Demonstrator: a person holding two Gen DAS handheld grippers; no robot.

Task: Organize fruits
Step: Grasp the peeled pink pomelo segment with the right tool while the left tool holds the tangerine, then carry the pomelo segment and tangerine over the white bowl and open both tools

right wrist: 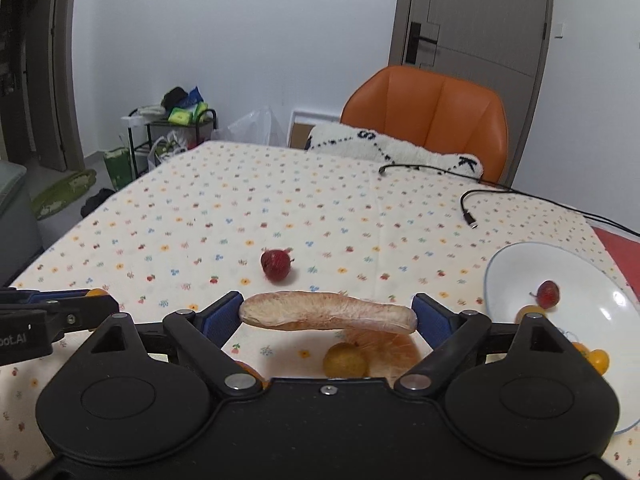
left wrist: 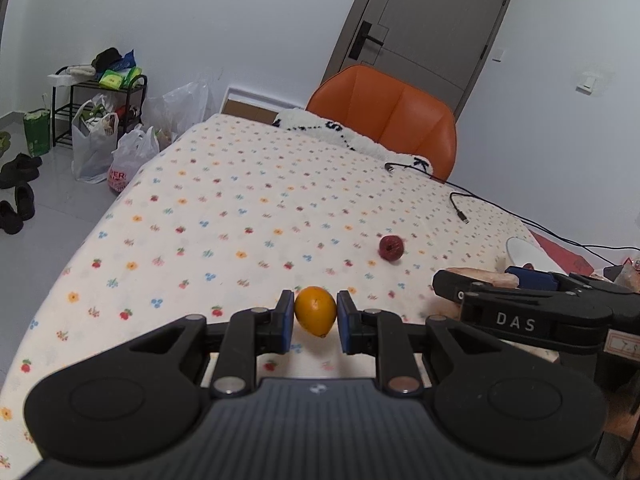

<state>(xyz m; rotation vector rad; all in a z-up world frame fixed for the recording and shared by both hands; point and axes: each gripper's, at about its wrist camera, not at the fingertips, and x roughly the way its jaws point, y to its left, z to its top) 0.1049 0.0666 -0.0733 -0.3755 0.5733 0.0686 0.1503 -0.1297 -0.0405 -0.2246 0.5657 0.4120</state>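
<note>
White letters "DAS" stand on the right gripper [left wrist: 516, 278] body. The left gripper [right wrist: 60, 304] body shows "ootAI", cut off at the frame edge. A plastic bag [left wrist: 128, 158] carries partial red letters "ZER".

L gripper [left wrist: 315, 322] jaws clamp small orange fruit [left wrist: 315, 311]; red fruit [left wrist: 391, 247] beyond.

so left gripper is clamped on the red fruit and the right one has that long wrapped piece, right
Not quite. The left gripper is clamped on the small orange fruit; the red fruit lies free on the tablecloth, as the left wrist view shows. The right gripper does hold the long wrapped piece.
</note>
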